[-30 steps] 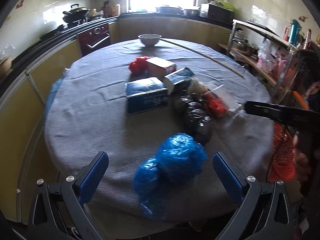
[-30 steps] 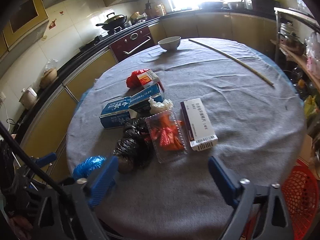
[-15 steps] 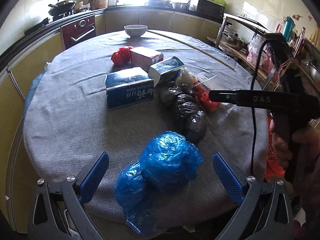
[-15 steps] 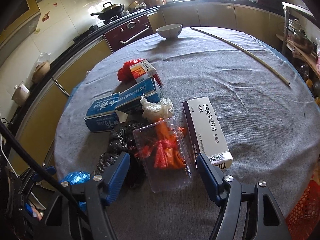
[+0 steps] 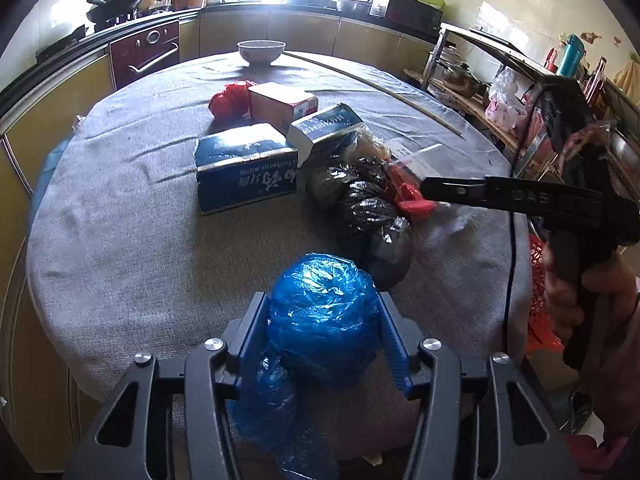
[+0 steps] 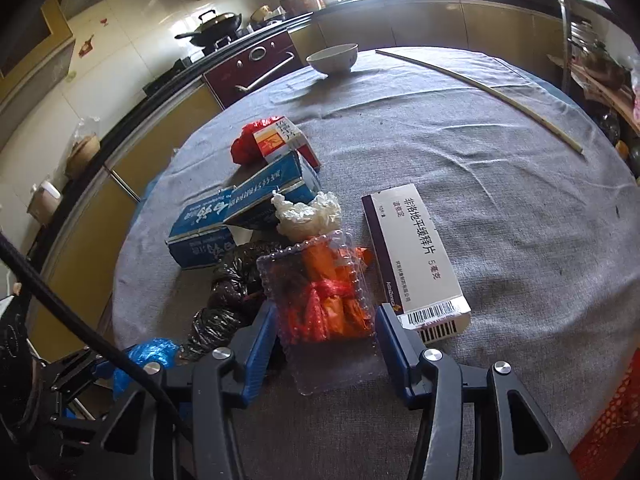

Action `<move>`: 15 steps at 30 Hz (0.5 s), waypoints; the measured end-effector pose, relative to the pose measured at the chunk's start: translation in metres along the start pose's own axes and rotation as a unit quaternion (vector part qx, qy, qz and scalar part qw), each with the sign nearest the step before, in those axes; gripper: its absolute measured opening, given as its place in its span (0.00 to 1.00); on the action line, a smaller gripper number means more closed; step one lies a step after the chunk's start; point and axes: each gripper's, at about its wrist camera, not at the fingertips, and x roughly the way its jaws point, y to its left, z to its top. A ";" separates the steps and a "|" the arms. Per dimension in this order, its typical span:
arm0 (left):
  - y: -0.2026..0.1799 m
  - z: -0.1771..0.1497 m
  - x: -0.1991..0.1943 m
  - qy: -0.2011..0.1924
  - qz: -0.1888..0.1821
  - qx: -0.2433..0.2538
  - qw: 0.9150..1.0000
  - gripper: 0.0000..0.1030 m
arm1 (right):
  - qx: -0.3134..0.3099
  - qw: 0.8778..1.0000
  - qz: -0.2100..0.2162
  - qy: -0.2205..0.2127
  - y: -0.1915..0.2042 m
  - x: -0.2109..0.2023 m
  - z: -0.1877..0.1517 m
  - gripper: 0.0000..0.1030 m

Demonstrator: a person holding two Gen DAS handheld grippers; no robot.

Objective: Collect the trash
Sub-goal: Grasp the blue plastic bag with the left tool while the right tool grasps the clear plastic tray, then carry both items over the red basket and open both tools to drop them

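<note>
Left gripper [image 5: 322, 324] jaws have just been closing from wide open, pads now pressed on both sides of the blue bag [image 5: 322, 316] at the near table [image 5: 120, 240] edge; right gripper [image 6: 326, 334] jaws have also just been closing, now snug against the clear tray [image 6: 320, 300] of orange wrappers beside the white box [image 6: 414, 260]. Both picks look secured, so lifting toward the red basket [image 6: 608, 420] is likely next; black bag [image 5: 360, 204], blue boxes [image 5: 244, 168] remain uncollected.

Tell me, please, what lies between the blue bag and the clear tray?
The crumpled black bag lies between the blue bag and the clear tray, seen in the right wrist view.
</note>
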 end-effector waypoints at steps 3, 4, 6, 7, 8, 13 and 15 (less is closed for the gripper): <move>-0.002 0.005 -0.009 -0.015 0.004 0.001 1.000 0.52 | 0.014 1.000 0.013 -0.011 -0.008 -0.014 -0.005 0.52; -0.004 0.007 -0.012 -0.020 0.004 0.004 1.000 0.52 | 0.021 0.999 0.021 -0.015 -0.012 -0.019 -0.006 0.52; -0.011 0.013 -0.020 -0.031 0.003 0.011 0.999 0.52 | 0.040 0.998 0.032 -0.024 -0.022 -0.030 -0.009 0.52; -0.015 0.017 -0.023 -0.036 -0.001 0.016 0.999 0.52 | 0.047 0.998 0.035 -0.027 -0.026 -0.034 -0.011 0.52; -0.021 0.021 -0.026 -0.042 -0.005 0.022 0.999 0.52 | 0.054 0.997 0.036 -0.032 -0.031 -0.041 -0.013 0.52; -0.070 0.041 -0.034 -0.056 -0.040 0.083 0.994 0.53 | 0.107 0.991 0.048 -0.060 -0.068 -0.075 -0.027 0.52; -0.093 0.048 -0.032 -0.056 -0.054 0.110 0.991 0.53 | 0.131 0.988 0.041 -0.075 -0.088 -0.092 -0.037 0.52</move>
